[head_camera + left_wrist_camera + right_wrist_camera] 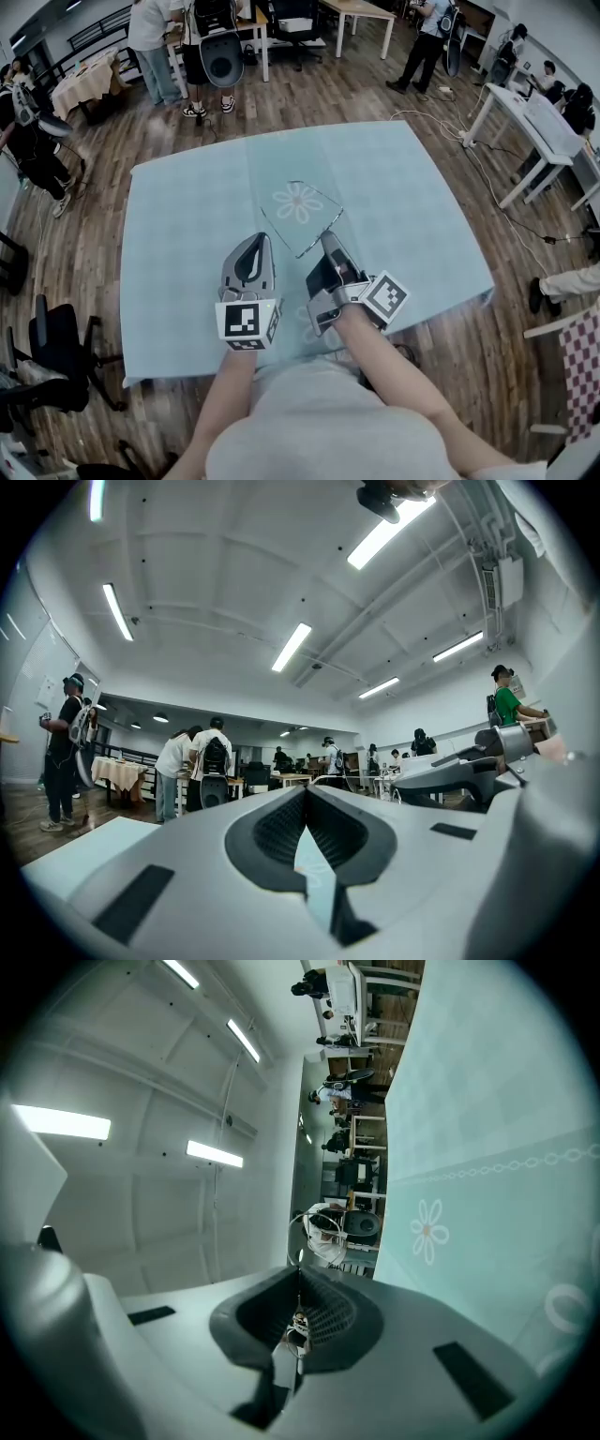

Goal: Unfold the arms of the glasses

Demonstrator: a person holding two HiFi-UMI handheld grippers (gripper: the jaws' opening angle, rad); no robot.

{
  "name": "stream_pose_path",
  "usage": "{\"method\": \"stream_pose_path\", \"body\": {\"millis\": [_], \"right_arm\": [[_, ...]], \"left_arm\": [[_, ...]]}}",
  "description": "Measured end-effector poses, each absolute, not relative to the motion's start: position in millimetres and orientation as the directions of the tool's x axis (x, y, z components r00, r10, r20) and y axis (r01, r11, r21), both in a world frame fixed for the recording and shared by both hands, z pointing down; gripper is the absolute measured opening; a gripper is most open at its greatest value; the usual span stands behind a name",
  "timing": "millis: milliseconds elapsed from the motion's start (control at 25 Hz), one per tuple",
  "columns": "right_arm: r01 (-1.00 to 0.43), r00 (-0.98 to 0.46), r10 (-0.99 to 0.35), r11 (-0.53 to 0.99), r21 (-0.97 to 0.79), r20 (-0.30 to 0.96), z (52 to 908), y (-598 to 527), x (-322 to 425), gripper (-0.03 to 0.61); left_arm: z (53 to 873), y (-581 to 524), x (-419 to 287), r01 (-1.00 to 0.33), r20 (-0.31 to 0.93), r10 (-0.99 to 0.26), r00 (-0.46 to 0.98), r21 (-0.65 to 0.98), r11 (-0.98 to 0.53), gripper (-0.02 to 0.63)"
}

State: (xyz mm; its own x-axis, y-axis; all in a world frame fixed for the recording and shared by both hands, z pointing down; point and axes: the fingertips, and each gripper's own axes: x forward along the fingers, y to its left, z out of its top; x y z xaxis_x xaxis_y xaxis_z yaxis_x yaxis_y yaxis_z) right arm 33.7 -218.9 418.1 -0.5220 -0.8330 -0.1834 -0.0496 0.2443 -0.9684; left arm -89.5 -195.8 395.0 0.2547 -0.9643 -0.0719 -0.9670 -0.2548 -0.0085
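Note:
Thin wire-rimmed glasses point(323, 199) hang just above the light blue tablecloth point(187, 225), near its flower print. My right gripper point(330, 240) is shut on a thin part of the frame at its near right side. In the right gripper view the wire is pinched between the pads of the right gripper point(298, 1277), and the lens rims point(319, 1227) stick out beyond the tips. My left gripper point(262, 241) hovers a short way left of the glasses, shut with nothing in it. Seen from the left gripper view, the left gripper point(306, 791) has its jaws pressed together.
The table stands on a wooden floor, its near edge point(309, 361) close to my body. Several people point(155, 37) stand by other tables at the far side of the room. A white table point(539, 127) is at the right and a black chair point(56, 337) at the left.

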Motion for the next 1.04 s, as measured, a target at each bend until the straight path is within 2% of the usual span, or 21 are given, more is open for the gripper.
{"method": "stream_pose_path", "body": {"millis": [1040], "right_arm": [[-0.074,-0.548,-0.82,0.245,-0.967,-0.166,421.4,-219.8,30.1,0.011]], "left_arm": [[399.1,-195.8,-91.6,-0.971,-0.059,-0.969,0.24,-0.012,-0.24,0.009]]}}
